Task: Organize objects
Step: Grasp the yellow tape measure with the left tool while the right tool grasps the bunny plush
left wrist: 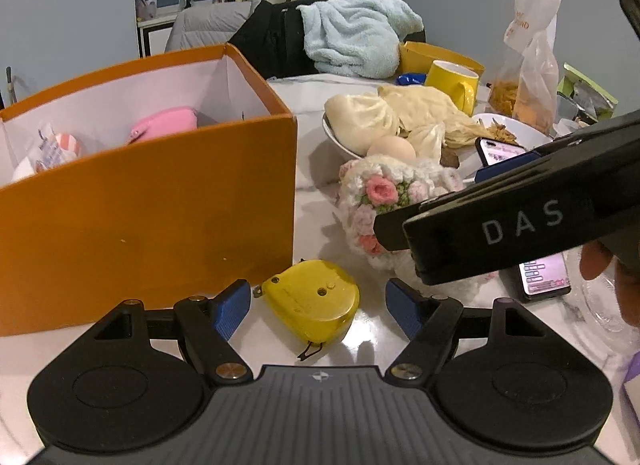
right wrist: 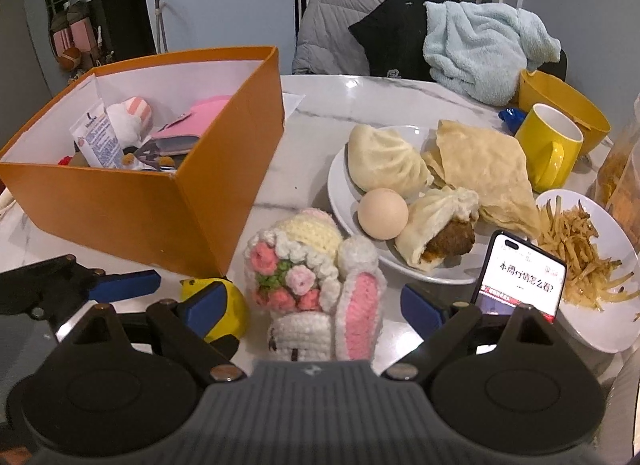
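A glossy white marble table [right wrist: 320, 105] with grey veins fills a blue-walled room; a chair at 12 o'clock is heaped with a fluffy pale-blue blanket [right wrist: 484, 49]. At 10 o'clock stands a stiff orange cardboard box [right wrist: 132, 205], white inside, holding a pink pouch [right wrist: 200, 117] and a soft toy. The left gripper [left wrist: 318, 307] is spread wide, its ribbed blue pads either side of a smooth, rounded yellow tape measure [left wrist: 316, 301] lying on the table just beside the box's near corner. The right gripper [right wrist: 316, 301] is likewise open, flanking a nubby crocheted bunny [right wrist: 316, 285] with pink flowers, untouched. At 1 o'clock a white plate [right wrist: 340, 201] carries buns and an egg; a yellow mug [right wrist: 548, 145] sits beyond.
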`<state>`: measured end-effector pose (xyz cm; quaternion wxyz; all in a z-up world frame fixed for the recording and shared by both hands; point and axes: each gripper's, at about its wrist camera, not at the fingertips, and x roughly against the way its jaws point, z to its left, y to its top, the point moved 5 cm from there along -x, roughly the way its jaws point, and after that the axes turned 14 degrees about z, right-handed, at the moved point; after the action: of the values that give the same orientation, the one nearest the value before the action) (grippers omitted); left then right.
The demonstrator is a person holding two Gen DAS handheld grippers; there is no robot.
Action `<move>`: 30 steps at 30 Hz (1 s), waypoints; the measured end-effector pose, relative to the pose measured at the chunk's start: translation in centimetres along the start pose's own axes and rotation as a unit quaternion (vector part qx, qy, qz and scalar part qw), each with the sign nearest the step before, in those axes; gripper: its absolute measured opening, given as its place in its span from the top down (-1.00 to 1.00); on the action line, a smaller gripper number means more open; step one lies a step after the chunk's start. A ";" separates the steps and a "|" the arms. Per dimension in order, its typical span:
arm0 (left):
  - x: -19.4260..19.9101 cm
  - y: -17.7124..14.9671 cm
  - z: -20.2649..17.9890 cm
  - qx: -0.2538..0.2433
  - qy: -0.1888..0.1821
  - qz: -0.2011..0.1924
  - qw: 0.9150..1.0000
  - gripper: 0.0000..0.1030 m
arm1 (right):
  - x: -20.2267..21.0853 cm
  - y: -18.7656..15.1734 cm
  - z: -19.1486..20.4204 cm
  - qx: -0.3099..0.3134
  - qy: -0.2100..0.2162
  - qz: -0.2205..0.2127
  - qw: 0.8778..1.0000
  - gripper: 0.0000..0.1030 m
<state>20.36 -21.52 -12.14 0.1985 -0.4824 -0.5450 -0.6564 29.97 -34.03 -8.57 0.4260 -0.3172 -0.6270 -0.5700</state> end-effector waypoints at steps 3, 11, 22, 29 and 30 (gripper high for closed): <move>-0.5 0.0 0.1 0.004 0.002 0.000 1.000 -0.70 | -0.6 -0.1 -0.1 -0.004 0.003 0.009 1.000 -0.80; -1.6 0.0 0.5 0.025 0.008 0.000 1.000 -0.70 | -1.8 -0.4 0.2 -0.003 0.010 0.026 1.000 -0.68; -2.8 -0.3 0.2 0.026 0.034 -0.010 0.999 -0.69 | -2.1 -0.7 0.3 -0.006 0.011 0.032 0.999 -0.68; -2.2 -1.1 0.6 0.012 0.046 -0.018 0.999 -0.51 | -2.1 -0.8 0.7 0.001 0.011 0.036 0.999 -0.51; -2.0 -1.3 0.8 0.013 0.045 -0.017 0.999 -0.51 | -2.1 -0.8 0.7 0.001 0.015 0.039 0.999 -0.40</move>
<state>20.53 -20.89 -14.57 0.2184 -0.4404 -0.5520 -0.6736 30.06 -33.28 -10.84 0.4578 -0.3322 -0.6082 -0.5569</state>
